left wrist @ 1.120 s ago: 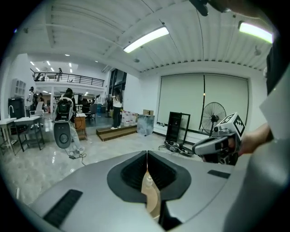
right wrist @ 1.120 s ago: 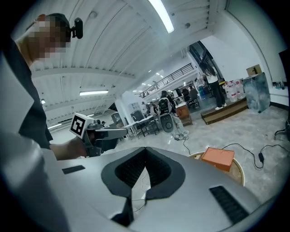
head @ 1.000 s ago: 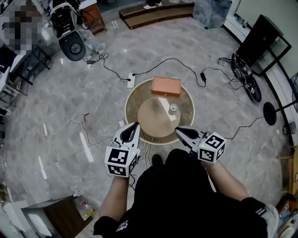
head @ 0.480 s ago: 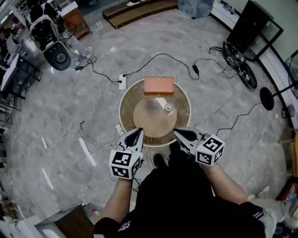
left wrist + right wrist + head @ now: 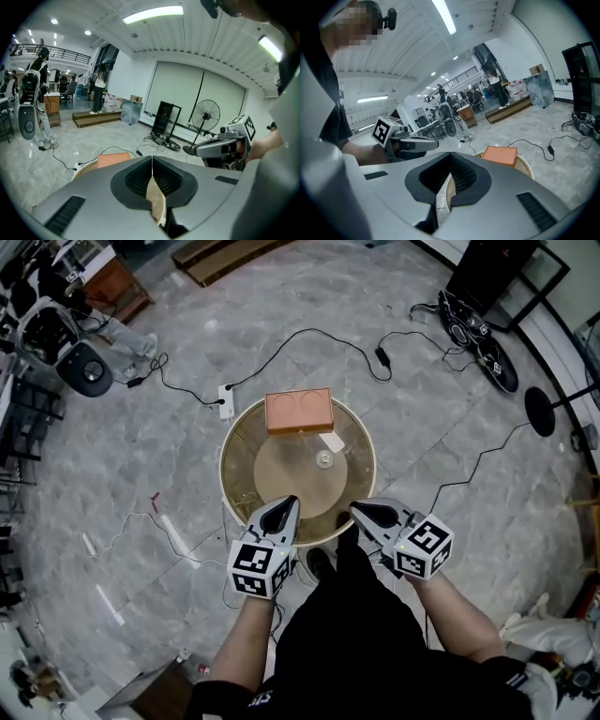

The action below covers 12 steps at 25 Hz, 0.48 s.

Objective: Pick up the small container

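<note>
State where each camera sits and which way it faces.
Head view: on the person's head, facing steeply down at the table and small container; forearms, left gripper and right gripper show.
Left gripper view: on that gripper, along its shut jaws over the table; right gripper shows.
Right gripper view: likewise, jaws shut; the left gripper shows.
Shared: all three show the orange box.

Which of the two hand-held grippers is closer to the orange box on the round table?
Left. The left gripper is at the near rim of the table, almost in line with the orange box; the right gripper is at that rim too, but further sideways.
</note>
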### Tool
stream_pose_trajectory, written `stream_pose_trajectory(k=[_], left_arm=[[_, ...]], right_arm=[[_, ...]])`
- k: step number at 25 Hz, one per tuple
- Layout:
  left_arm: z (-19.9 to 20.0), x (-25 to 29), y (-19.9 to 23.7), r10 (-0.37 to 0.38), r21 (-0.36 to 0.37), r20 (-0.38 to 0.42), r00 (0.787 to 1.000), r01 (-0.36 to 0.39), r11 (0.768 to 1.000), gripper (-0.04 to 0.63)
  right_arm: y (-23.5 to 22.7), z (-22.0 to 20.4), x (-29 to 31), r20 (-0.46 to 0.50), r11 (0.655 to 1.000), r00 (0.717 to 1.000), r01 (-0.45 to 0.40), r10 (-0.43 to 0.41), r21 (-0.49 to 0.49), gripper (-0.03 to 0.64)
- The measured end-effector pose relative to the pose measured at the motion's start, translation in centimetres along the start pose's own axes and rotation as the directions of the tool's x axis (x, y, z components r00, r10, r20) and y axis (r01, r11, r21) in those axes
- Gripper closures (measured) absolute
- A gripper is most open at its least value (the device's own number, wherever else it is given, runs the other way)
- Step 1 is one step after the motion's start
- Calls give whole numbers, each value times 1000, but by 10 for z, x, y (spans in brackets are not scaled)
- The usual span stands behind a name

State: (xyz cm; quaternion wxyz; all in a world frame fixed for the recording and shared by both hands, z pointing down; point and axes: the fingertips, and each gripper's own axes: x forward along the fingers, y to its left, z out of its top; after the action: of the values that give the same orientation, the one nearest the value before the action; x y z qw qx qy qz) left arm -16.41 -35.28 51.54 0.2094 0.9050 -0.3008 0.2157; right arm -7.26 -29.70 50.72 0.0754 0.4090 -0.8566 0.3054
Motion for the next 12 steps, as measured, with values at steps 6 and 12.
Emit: stream_pose_trajectory(k=[6,12], left_arm=[[-20,69,-1,-37,15,-48,998,38,999,575],[-49,137,11,-44,23,-48,998,45,999,575]], right_arm=[[-57,-5,8,-1,999,1000,-9,9,40,603],[-125,-42,30,-7,995,1000,14,-13,100,603]])
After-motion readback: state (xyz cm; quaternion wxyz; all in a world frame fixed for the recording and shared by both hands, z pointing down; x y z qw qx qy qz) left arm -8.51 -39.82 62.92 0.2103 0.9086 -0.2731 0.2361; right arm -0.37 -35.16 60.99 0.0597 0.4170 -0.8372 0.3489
